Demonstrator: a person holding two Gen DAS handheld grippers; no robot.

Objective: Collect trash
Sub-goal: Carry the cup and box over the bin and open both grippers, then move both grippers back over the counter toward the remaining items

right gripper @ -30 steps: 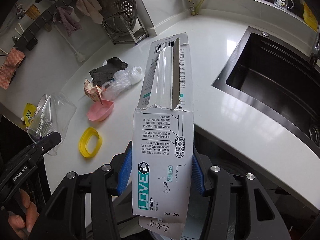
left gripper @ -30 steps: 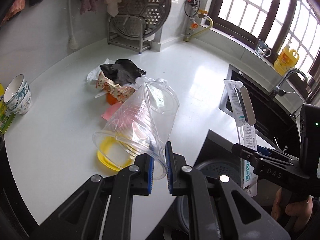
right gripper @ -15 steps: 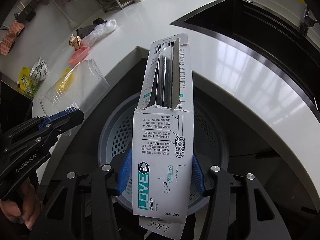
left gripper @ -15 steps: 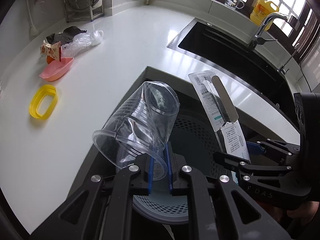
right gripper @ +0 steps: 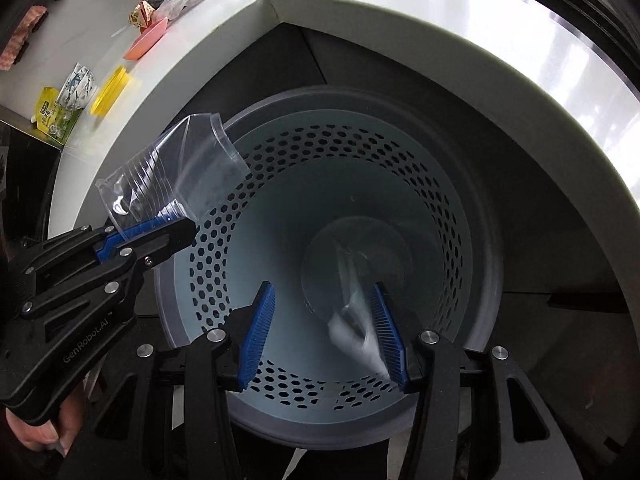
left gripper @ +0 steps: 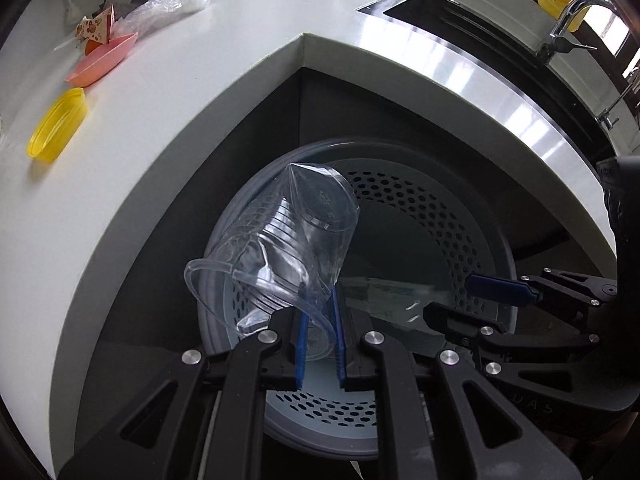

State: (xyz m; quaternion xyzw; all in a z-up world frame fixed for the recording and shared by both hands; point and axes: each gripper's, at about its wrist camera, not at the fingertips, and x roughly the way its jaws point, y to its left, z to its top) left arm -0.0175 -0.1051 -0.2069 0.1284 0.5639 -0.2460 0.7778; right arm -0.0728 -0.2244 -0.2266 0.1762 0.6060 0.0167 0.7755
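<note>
Over one gray bin point(right gripper: 472, 240), left tool point(left gripper: 318, 344) grips one cup point(left gripper: 276, 256); right tool point(right gripper: 326, 332) gapes.

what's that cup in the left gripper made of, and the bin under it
Cup: thin clear plastic, glossy; see-through, ribbed wall crumpled where the left gripper pinches it.
Bin: likely moulded grey plastic, matte; even colour, neat hexagonal perforations.

Both grippers were black plastic frames with triangular cut-outs, silver round screws at the pivots and blue ribbed pads on the fingers. The left gripper point(right gripper: 152, 228) bore white "GenRobot.AI" lettering. The right gripper point(right gripper: 324, 332) showed faint embossed letters on its side.
</note>
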